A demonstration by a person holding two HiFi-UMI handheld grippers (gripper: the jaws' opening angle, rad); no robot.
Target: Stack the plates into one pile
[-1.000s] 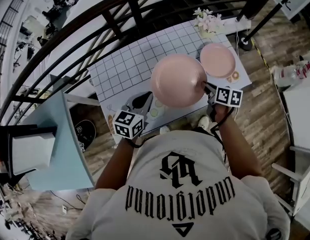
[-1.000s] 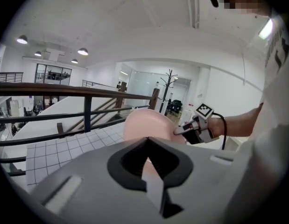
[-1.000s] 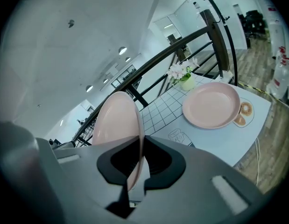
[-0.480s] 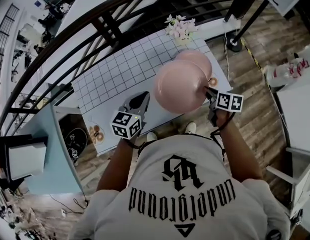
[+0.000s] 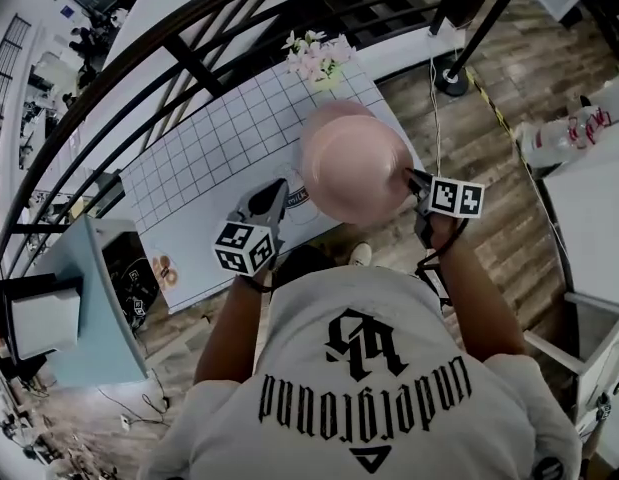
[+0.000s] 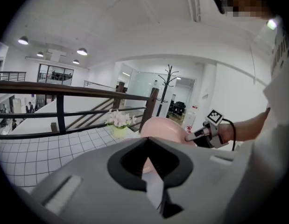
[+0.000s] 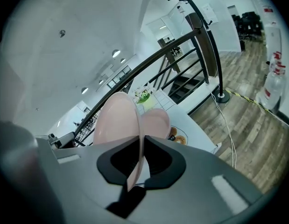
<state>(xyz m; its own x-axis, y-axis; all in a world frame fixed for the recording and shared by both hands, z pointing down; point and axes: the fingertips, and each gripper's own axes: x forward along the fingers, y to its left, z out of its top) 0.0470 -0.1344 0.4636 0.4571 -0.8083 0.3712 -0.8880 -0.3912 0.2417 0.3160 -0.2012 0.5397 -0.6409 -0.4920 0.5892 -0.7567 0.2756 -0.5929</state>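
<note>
Held plate (image 5: 351, 168): pink, clamped at its near rim by the right gripper (image 5: 414, 181), tilted above the second plate (image 5: 329, 111) lying on the worktop (image 5: 199, 158) (apparently lined up for stacking). Left gripper (image 5: 272, 203): jaws together, empty, kept aside.

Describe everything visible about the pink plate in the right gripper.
The pink plate is round, smooth, plain, shallow-rimmed, looking like ceramic or plastic. It is in the air, tilted, its near edge pinched by the right gripper, jaws shut on it. It hangs over the gridded table, partly hiding a second pink plate lying there. Nothing else touches it.
</note>
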